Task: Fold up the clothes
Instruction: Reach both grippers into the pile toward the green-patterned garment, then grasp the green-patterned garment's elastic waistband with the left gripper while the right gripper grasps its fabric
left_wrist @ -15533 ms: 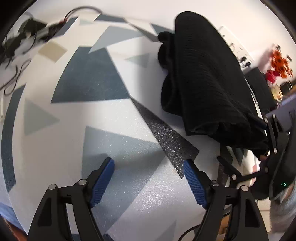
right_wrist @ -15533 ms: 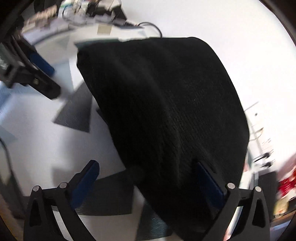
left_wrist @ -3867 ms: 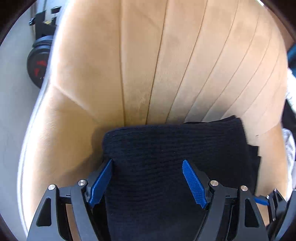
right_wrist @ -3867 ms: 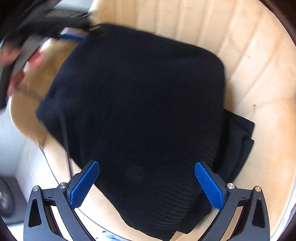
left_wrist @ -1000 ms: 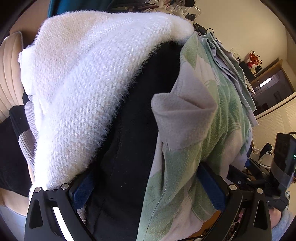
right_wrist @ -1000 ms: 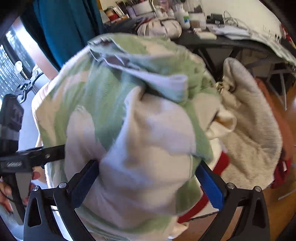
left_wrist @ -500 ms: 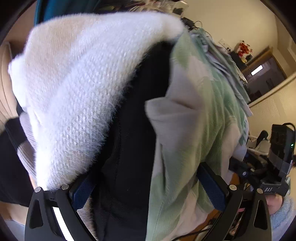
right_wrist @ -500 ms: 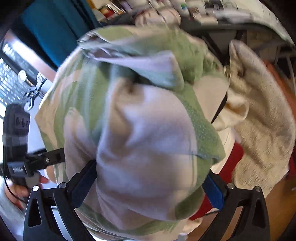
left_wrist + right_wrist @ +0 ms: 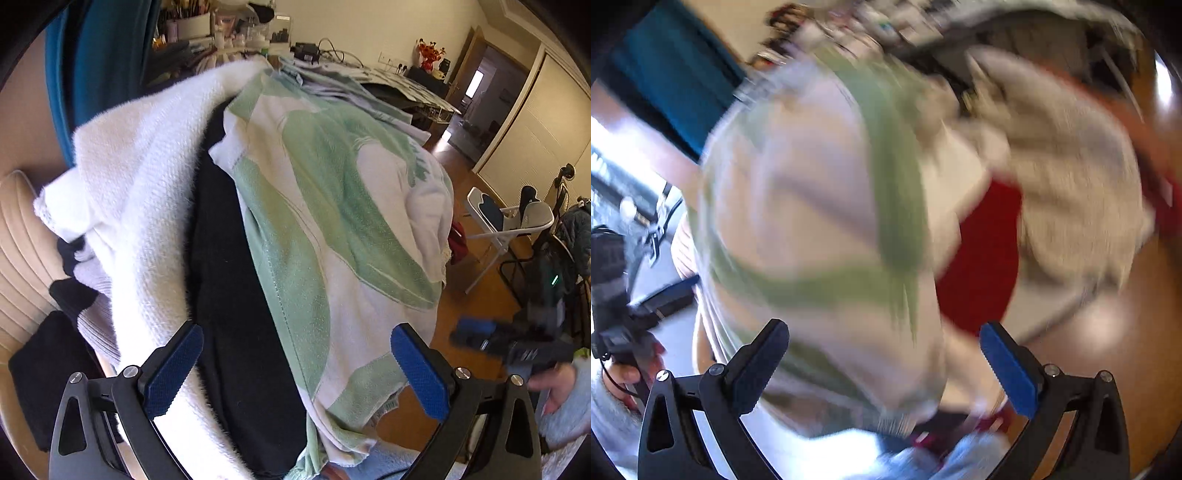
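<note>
The room is opening up behind the pile: a cluttered dark surface [image 9: 402, 96] along the far wall, wooden floor [image 9: 480, 258] and a white folding chair [image 9: 506, 218] are now showing where, half a second ago, cloth was filling the left wrist view. The green-and-white patterned towel-like garment [image 9: 332, 229] is lying on top of the heap, draped beside a fluffy white knit sweater [image 9: 140, 177] and over a black garment [image 9: 229, 295], on the tan ribbed armchair [image 9: 18, 236]. The left gripper [image 9: 295, 369] is backing off, fingers spread and holding nothing. The right gripper [image 9: 886, 362] is swinging fast, view blurred, fingers also spread over the green cloth. Judgement: no garment is grasped yet; selection is being made.
</note>
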Demonstrator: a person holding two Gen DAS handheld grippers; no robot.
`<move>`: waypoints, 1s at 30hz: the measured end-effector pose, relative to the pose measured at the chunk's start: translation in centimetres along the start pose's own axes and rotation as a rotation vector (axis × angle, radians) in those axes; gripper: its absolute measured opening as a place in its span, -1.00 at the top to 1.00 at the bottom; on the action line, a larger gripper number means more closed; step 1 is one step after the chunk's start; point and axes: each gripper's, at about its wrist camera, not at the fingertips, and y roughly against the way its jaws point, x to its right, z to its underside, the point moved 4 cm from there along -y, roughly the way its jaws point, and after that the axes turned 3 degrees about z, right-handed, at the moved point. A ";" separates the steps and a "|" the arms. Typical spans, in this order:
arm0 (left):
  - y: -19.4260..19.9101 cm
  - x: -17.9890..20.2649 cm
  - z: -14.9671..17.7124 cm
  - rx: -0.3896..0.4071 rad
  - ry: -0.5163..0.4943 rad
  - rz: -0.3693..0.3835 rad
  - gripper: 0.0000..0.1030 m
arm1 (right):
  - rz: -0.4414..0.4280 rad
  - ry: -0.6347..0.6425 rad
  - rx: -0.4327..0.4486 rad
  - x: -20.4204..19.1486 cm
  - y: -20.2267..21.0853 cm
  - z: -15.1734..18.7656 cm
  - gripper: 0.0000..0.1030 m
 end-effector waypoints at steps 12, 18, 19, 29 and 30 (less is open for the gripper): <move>1.9 3.2 4.4 -0.015 -0.038 -0.014 -0.98 | -0.346 -0.656 -0.055 6.3 -7.5 10.6 -0.99; 2.4 3.9 5.6 -0.016 -0.131 -0.027 -0.98 | -0.406 -0.816 -0.029 8.0 -8.9 12.9 -0.99; 2.5 3.9 6.0 -0.022 -0.153 -0.031 -0.98 | -0.418 -0.815 -0.031 8.0 -9.0 13.0 -0.93; 4.5 4.5 5.4 0.012 -0.280 0.024 -0.98 | -0.452 -0.711 0.138 8.5 -0.9 10.9 0.81; 4.9 4.8 5.0 0.025 -0.296 0.032 -0.98 | -0.454 -0.692 0.168 8.7 0.8 10.2 0.82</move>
